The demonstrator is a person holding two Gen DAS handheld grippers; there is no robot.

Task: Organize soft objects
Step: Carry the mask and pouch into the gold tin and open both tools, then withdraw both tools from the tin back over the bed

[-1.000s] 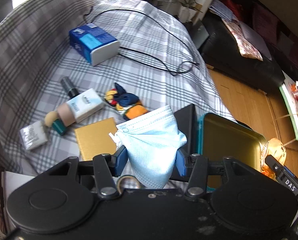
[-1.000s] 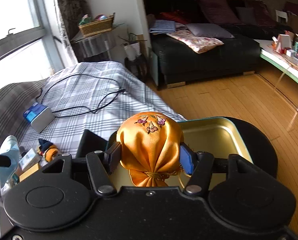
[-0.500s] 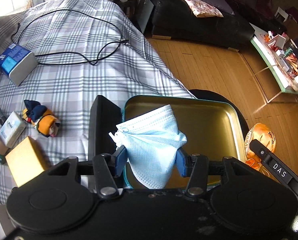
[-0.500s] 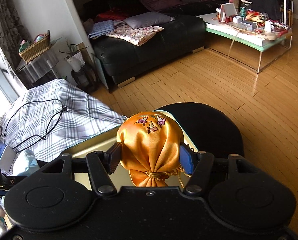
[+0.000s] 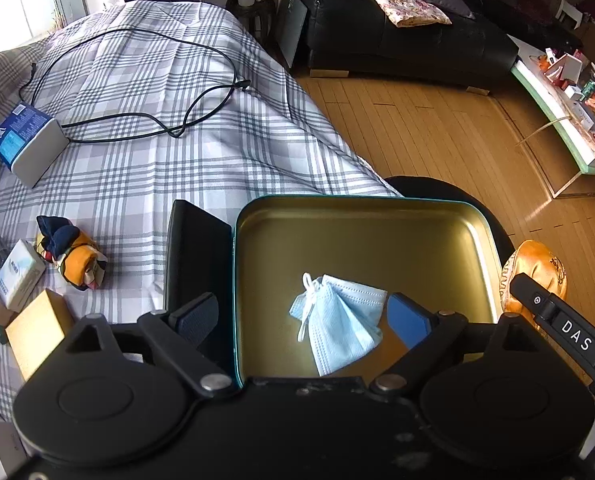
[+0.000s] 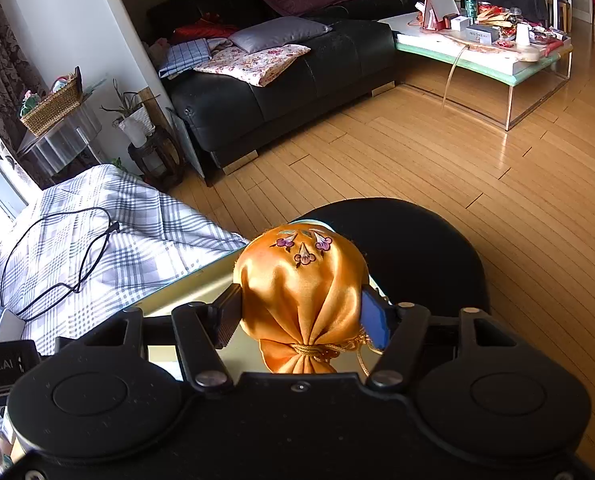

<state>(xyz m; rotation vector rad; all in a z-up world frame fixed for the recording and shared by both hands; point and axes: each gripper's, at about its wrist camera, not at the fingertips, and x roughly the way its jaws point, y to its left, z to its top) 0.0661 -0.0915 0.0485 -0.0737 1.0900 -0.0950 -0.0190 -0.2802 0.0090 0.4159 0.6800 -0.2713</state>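
A gold tin with a teal rim (image 5: 357, 200) stands on a round black stool (image 6: 417, 248) beside the bed. A light blue face mask (image 5: 337, 320) lies inside the tin. My left gripper (image 5: 301, 316) hovers over it, its jaws opening wide, and neither pad presses the mask. My right gripper (image 6: 301, 320) has its pads against an orange satin pouch (image 6: 301, 280) with embroidered flowers, above the tin's right edge (image 6: 185, 292); its jaws are opening slightly. The pouch (image 5: 537, 268) also shows at the right of the left wrist view. A colourful cloth bundle (image 5: 71, 252) lies on the bed.
The plaid bed sheet (image 5: 177, 160) carries a black cable (image 5: 157, 128), a blue tissue box (image 5: 25, 140), a gold box (image 5: 33, 328) and small packets (image 5: 17, 276). A black sofa (image 6: 277, 92) and a cluttered glass coffee table (image 6: 497, 52) stand across the wood floor (image 6: 497, 200).
My left gripper swung from over the bed to over the tin, opened, and the mask dropped into the tin. My right gripper turned rightward, the pouch still between its pads.
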